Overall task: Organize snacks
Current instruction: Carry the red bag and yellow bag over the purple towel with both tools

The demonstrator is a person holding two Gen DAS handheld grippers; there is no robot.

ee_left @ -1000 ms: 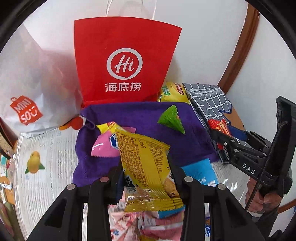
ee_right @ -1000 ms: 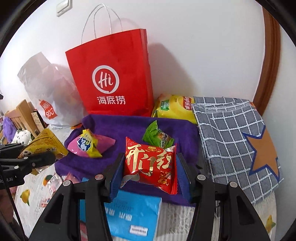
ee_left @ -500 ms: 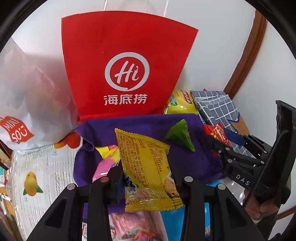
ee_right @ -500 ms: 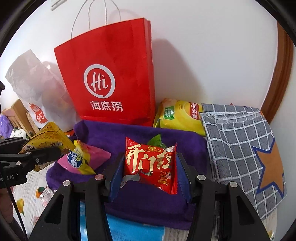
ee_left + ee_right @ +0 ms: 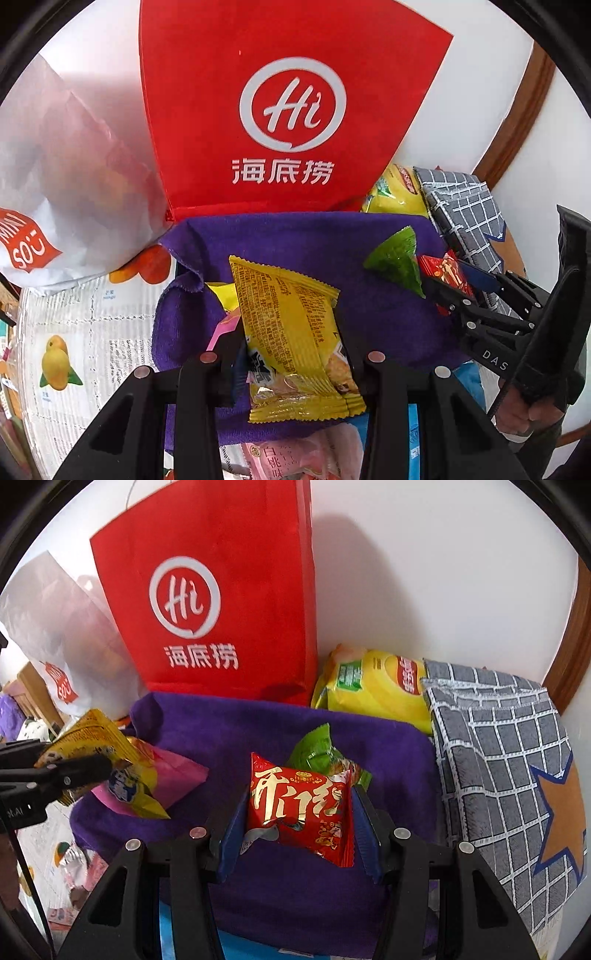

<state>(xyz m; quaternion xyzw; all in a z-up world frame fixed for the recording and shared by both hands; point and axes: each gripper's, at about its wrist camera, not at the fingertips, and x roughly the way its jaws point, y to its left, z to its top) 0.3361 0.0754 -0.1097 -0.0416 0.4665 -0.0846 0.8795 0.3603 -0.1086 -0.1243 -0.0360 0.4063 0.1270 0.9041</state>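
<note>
Left tongs (image 5: 291,354) are clamped on a yellow snack packet (image 5: 291,332), which stands up between the two black fingers over the near edge of a purple towel (image 5: 295,236). Right tongs (image 5: 299,819) grip a red snack packet (image 5: 301,808) with gold lettering between blue pads (image 5: 232,834), held above the middle of the same towel.

From the right wrist view, a green snack packet (image 5: 317,749) lies on the towel just behind the red one, at about 12 o'clock from it, and a pink and yellow snack packet (image 5: 162,786) lies on the towel at 9 o'clock, partly covered by the left tongs and their yellow packet. A red paper bag (image 5: 221,590) with a white "Hi" logo stands upright against the wall at 12 o'clock, touching the far edge of the towel. A white plastic bag (image 5: 55,635) sits at 10 o'clock beside it. A yellow crisp bag (image 5: 369,686) lies at 1 o'clock between the red bag and a grey checked cloth (image 5: 498,757) with an orange star, which is at 3 o'clock.

From the left wrist view, a pale pink packet (image 5: 295,454) and a blue packet (image 5: 469,384) lie at 6 o'clock beyond the towel's near edge, on a surface (image 5: 74,332) covered with a fruit-printed sheet. A hand (image 5: 524,413) holds the right tongs at 4 o'clock
</note>
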